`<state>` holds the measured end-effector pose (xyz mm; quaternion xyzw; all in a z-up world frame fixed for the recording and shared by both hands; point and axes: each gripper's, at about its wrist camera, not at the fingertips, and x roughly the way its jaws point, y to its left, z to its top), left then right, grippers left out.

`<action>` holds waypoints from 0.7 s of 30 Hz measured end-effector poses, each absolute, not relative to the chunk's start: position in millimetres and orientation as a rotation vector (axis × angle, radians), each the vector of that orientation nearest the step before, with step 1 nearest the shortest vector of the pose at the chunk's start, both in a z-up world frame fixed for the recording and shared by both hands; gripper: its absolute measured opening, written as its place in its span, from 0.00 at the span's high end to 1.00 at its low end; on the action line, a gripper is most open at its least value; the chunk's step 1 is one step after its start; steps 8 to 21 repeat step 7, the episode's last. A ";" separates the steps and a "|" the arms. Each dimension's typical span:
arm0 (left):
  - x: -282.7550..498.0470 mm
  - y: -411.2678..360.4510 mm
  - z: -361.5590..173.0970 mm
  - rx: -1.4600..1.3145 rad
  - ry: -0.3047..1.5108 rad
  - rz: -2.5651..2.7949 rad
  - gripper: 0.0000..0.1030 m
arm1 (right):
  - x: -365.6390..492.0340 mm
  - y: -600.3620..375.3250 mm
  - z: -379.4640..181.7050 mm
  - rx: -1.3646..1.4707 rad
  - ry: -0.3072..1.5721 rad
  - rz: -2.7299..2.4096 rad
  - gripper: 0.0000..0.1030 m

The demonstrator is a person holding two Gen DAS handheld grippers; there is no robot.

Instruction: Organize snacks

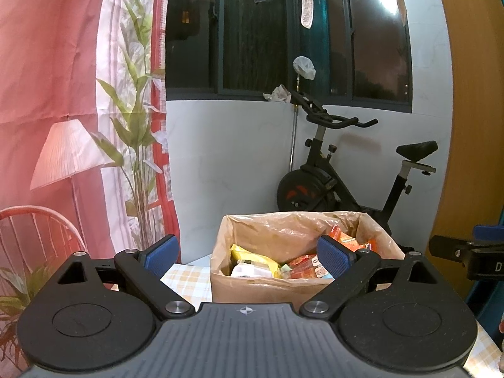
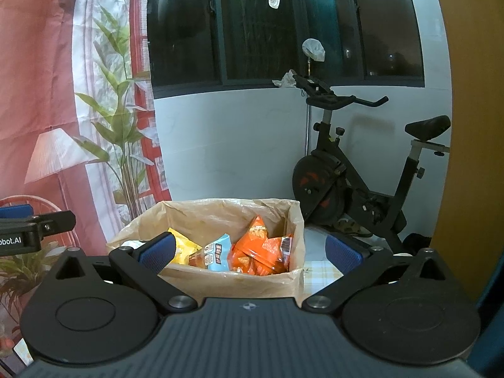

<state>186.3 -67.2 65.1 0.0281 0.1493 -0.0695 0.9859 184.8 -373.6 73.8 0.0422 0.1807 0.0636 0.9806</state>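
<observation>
A cardboard box (image 1: 252,286) lined with a brown plastic bag stands on a yellow checked tablecloth (image 1: 186,280), and the right wrist view shows the same box (image 2: 226,280). Inside lie a yellow packet (image 1: 252,253), orange packets (image 2: 261,252) and a light blue packet (image 2: 217,252). My left gripper (image 1: 249,255) is open, nothing between its blue pads, just in front of the box. My right gripper (image 2: 250,252) is open too, held before the box with its pads straddling the front wall. Each gripper shows at the edge of the other's view.
A black exercise bike (image 1: 346,173) stands behind the table against a white wall under a dark window. A printed red curtain (image 1: 63,94) with a lamp and plant hangs at left. A wooden panel (image 1: 466,94) rises at right. Clothes hang overhead.
</observation>
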 end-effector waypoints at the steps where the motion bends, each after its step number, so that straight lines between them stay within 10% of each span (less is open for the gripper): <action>1: 186.2 -66.9 65.1 0.056 0.298 -0.143 0.07 | 184.9 -373.4 73.8 0.085 0.364 0.129 0.00; 21: 186.5 -66.0 63.8 0.051 0.298 -0.141 0.07 | 185.5 -372.0 72.3 0.074 0.365 0.124 0.00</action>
